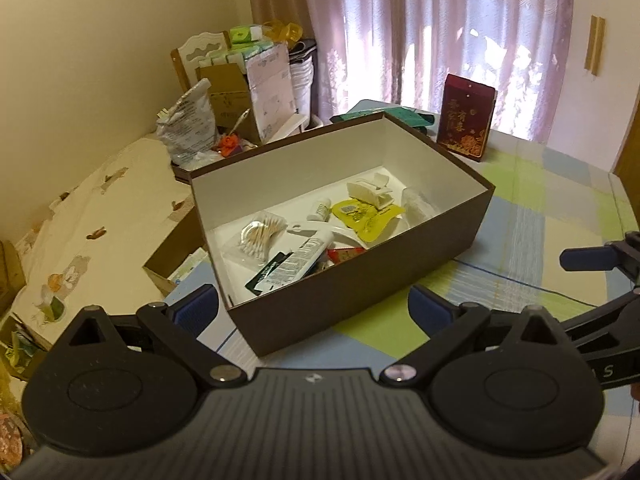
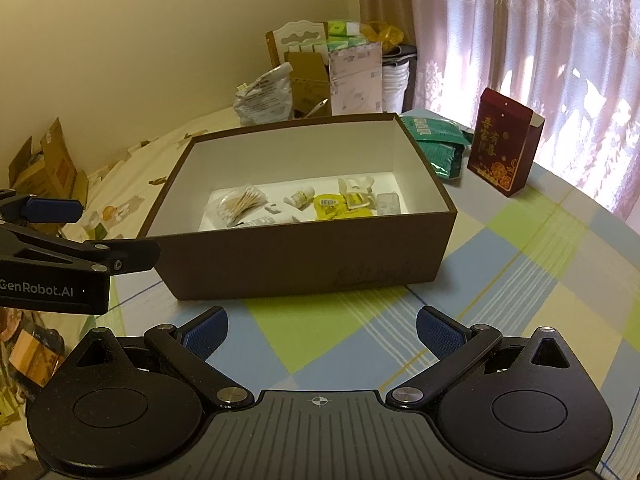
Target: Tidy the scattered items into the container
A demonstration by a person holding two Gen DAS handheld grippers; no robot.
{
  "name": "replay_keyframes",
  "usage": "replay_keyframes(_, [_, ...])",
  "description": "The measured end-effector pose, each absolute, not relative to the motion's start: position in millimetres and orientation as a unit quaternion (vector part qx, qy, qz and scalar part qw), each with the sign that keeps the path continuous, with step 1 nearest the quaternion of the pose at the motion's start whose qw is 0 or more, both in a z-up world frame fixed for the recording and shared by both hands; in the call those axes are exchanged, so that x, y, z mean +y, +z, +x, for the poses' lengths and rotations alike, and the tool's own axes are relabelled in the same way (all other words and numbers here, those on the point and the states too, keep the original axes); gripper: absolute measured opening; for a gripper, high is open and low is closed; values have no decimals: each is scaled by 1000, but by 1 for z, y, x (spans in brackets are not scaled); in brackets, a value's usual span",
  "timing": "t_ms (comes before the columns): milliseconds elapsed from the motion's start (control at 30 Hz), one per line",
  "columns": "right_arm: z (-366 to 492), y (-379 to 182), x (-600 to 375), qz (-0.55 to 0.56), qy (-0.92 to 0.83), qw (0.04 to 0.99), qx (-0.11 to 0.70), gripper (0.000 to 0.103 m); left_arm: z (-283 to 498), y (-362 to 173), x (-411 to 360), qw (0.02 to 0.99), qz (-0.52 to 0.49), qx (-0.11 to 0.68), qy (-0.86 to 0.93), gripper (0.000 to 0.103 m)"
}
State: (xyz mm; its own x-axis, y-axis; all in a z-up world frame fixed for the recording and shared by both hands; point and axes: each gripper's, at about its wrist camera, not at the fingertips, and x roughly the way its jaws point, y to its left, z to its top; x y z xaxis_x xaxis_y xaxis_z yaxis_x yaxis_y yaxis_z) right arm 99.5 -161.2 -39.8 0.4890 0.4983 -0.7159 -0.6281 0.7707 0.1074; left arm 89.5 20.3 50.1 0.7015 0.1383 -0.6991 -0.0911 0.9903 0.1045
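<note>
Before box [image 2: 304, 256], clear tablecloth [image 2: 320, 340]

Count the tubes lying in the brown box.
2. A large white tube lies near the box's front wall, beside the cotton swab bag. A small white tube lies further back, next to the yellow packet. Others may be hidden underneath.

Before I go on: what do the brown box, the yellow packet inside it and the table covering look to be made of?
Brown box: likely rigid cardboard, matte brown outside, white inside, with thin straight walls and crisp corners. Yellow packet: probably plastic or foil film, glossy and crinkled flat. Table covering: apparently woven cloth with a plaid print in pale blue, green and cream; coated plastic can't be excluded.
</note>
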Motion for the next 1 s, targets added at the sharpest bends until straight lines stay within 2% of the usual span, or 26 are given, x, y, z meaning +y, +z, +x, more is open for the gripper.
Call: replay_keyframes(1000, [77, -44, -190, -95, 330, 858, 383, 103, 52, 41, -8, 914, 26, 395, 85, 100])
